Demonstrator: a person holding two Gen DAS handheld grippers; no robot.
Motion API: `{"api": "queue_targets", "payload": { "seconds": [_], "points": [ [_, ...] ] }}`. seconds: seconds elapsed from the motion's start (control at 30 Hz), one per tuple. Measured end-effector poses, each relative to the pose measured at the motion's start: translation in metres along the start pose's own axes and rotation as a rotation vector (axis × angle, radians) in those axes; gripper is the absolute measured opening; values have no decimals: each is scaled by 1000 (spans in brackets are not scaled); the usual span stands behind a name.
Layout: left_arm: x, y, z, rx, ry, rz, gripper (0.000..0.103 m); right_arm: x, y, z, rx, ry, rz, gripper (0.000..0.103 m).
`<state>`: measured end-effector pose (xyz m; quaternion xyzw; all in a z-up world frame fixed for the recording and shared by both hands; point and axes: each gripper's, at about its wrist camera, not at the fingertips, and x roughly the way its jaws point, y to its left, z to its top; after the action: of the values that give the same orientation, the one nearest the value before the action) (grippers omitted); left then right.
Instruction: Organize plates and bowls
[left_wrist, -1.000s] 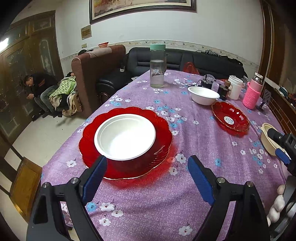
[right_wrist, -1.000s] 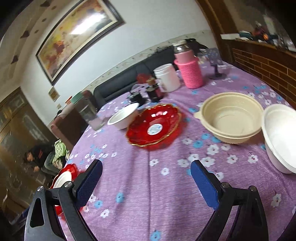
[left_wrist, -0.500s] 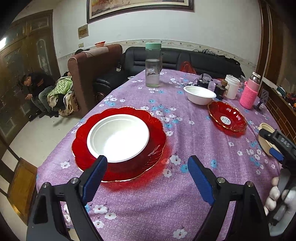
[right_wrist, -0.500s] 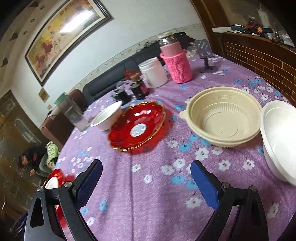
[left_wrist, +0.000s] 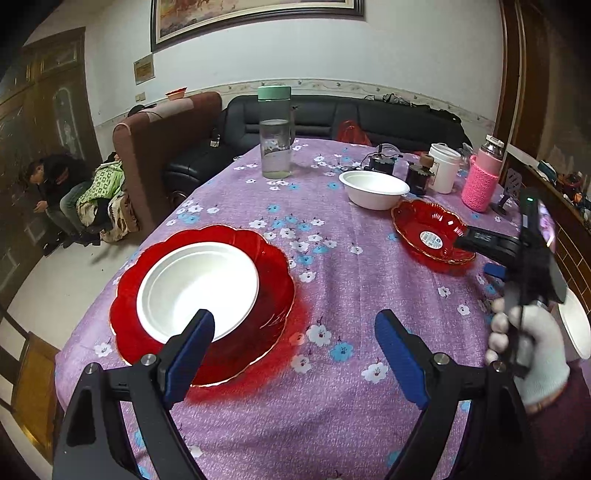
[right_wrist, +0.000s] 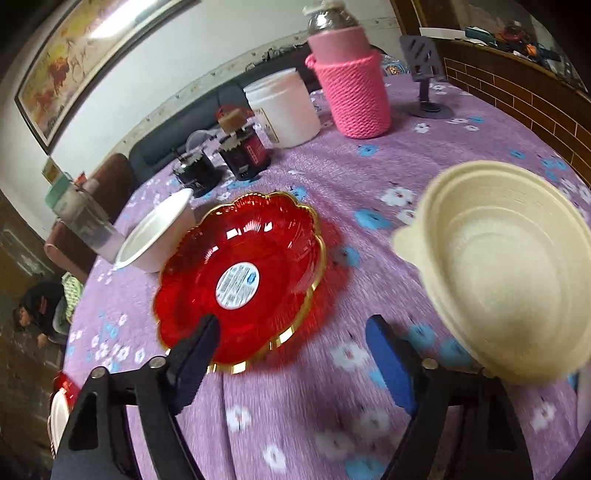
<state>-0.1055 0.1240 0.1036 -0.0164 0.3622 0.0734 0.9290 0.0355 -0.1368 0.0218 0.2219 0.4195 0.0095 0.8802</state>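
A white bowl (left_wrist: 197, 288) sits in a large red scalloped plate (left_wrist: 277, 306) near the table's left edge. My left gripper (left_wrist: 293, 341) is open and empty, held above the cloth just in front of that plate. A smaller red plate with a gold rim (right_wrist: 243, 280) lies mid-table, also in the left wrist view (left_wrist: 430, 230). My right gripper (right_wrist: 290, 341) is open and empty, its left finger over the near rim of that plate. A second white bowl (right_wrist: 155, 236) sits behind it. A cream plastic bowl (right_wrist: 509, 266) is to the right.
A water bottle (left_wrist: 275, 136), a white tub (right_wrist: 284, 107), a pink knitted flask (right_wrist: 351, 81), small dark jars (right_wrist: 243, 151) and a phone stand (right_wrist: 424, 74) stand at the back of the purple flowered tablecloth (left_wrist: 332, 398). Another white bowl's edge (left_wrist: 576, 321) shows at right.
My right gripper has moved forward and left, closing in on the small red plate. The left gripper has drawn back a little from the large plate. Both stay open.
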Motion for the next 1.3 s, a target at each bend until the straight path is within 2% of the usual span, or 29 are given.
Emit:
{"api": "queue_targets", "payload": {
  "seconds": [0.03,0.07,0.1,0.13,0.17,0.3,0.53,0.63,0.73,0.83,0.93,1.0,1.13,1.3],
  "points": [
    [1,-1,1,1,2,-1,88,6,1,2,0,7,1,72],
    [3,-1,2,2,4,-1,88,12,1,4,2,20,7,58],
    [4,-2,2,2,7,-1,88,14,1,5,1,22,12,50],
    [6,-3,3,2,13,-4,88,17,1,6,2,34,21,29],
    [7,-3,4,-1,19,-10,88,17,-1,5,5,41,31,19],
    [11,-5,9,-13,34,-36,88,7,-1,-6,-21,61,57,19],
    [19,-20,19,-13,57,-115,88,-32,-16,-47,-65,183,108,19],
    [26,-35,23,-2,61,-154,88,-45,-27,-58,-65,200,114,19],
    [39,-54,27,12,61,-198,88,-51,-32,-57,-90,163,100,27],
    [62,-68,30,1,109,-237,87,-49,-32,-54,-98,124,89,34],
    [87,-76,33,2,161,-229,80,-47,-32,-54,-97,83,124,34],
    [103,-79,35,7,189,-227,79,-46,-35,-53,-84,74,150,34],
    [130,-81,38,0,241,-214,75,-44,-42,-50,-71,58,148,34],
    [154,-89,37,-11,287,-242,67,-43,-45,-50,-63,46,162,34]
  ]
}}
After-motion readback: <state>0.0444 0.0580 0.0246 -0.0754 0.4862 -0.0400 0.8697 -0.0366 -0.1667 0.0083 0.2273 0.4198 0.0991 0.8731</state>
